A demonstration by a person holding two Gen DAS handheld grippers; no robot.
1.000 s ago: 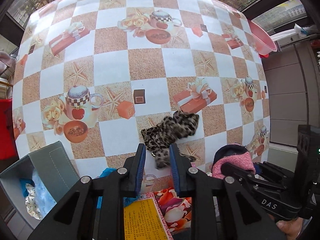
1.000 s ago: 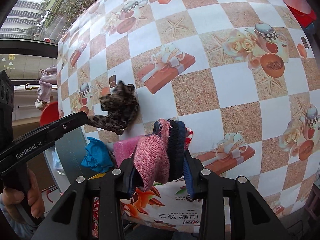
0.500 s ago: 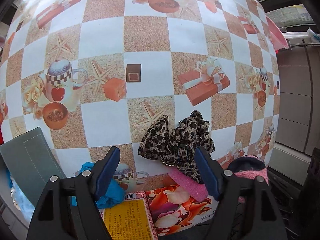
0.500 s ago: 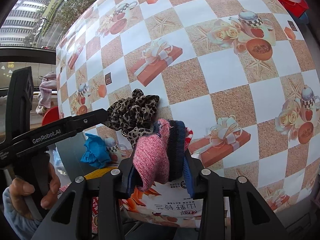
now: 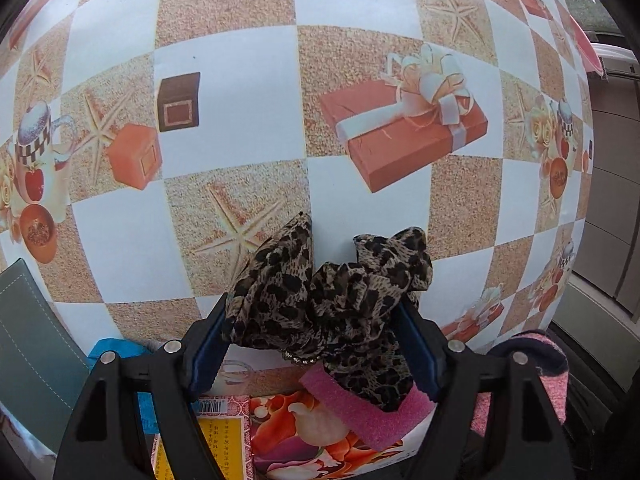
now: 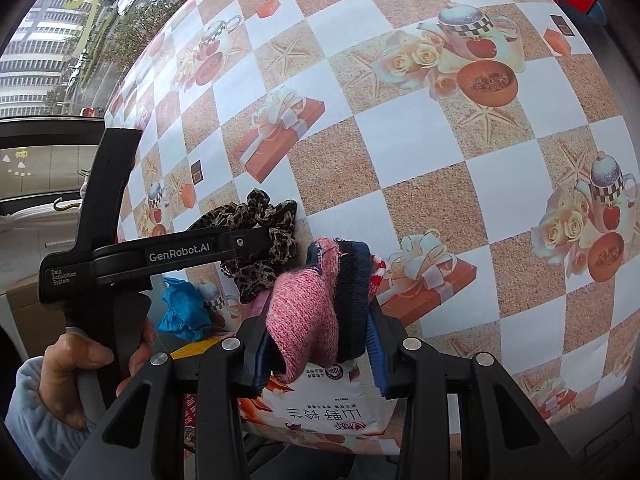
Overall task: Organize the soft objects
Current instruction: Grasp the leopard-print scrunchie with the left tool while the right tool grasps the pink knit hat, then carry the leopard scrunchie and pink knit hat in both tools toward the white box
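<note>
A leopard-print scrunchie (image 5: 332,292) lies on the checkered tablecloth near the table's front edge. My left gripper (image 5: 316,316) is open, its jaws wide on either side of the scrunchie, touching or nearly touching it. In the right wrist view the scrunchie (image 6: 256,236) lies behind the left gripper's arm. My right gripper (image 6: 320,316) is shut on a pink and navy knitted piece (image 6: 316,300), held above the table's front edge. A pink sponge-like piece (image 5: 360,408) lies under the scrunchie's near end.
A colourful printed packet (image 5: 304,440) lies at the table's front edge below both grippers. A blue crumpled cloth (image 6: 184,308) sits to the left of it. A grey-green box (image 5: 28,344) stands at the left. The tablecloth (image 5: 224,80) stretches away beyond.
My left gripper opened wide and moved forward and down until its jaws straddle the leopard scrunchie. My right gripper stayed shut on the knitted piece, hardly moving.
</note>
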